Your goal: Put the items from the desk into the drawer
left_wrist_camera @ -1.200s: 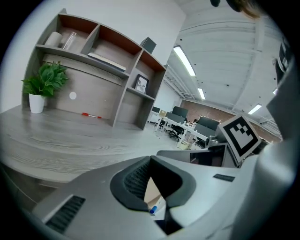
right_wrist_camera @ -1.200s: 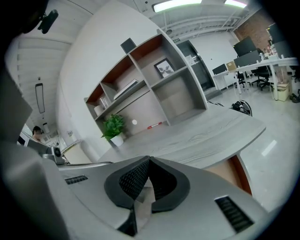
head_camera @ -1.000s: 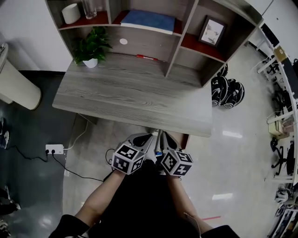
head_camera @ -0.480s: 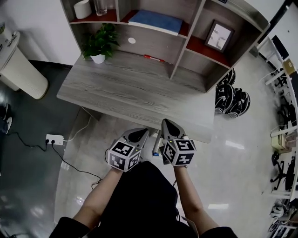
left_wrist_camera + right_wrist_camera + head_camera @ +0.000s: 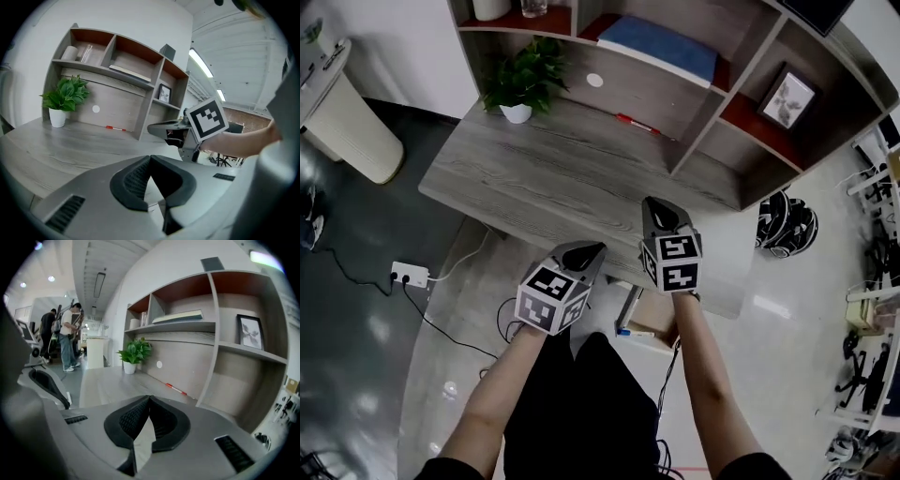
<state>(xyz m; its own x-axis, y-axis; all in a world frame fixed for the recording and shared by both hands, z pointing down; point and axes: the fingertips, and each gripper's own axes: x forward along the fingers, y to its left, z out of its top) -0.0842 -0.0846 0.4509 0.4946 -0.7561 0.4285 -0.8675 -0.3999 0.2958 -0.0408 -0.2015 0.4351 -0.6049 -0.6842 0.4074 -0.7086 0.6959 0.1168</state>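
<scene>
Grippers are both further forward than a second ago, when they hung close together below the desk (image 5: 534,178) edge. The right gripper (image 5: 656,211) now reaches over the front of the top and has rolled so its marker cube faces up. The left gripper (image 5: 592,249) trails at the front edge, short of the top. Each gripper's own view shows its jaws closed tip to tip with nothing between them, so neither carries anything. This looks like the start of a reach for the next item. The likely target is the red pen (image 5: 637,124), which lies well ahead of the right gripper at the back of the desk, against the hutch, with the plant (image 5: 525,84) off to its left. The jaws will have to open before a pick. The drawer (image 5: 649,319) stands pulled out under the desk's front edge, but the right arm and the desktop cover most of it. A slim white thing with a blue end (image 5: 635,332) lies at its near rim; what it is cannot be told, nor what else is inside. The top shelf is cut off at the head view's upper edge. The book (image 5: 661,47) and frame (image 5: 786,98) sit on shelves, and whether they count as desk items is unclear.
</scene>
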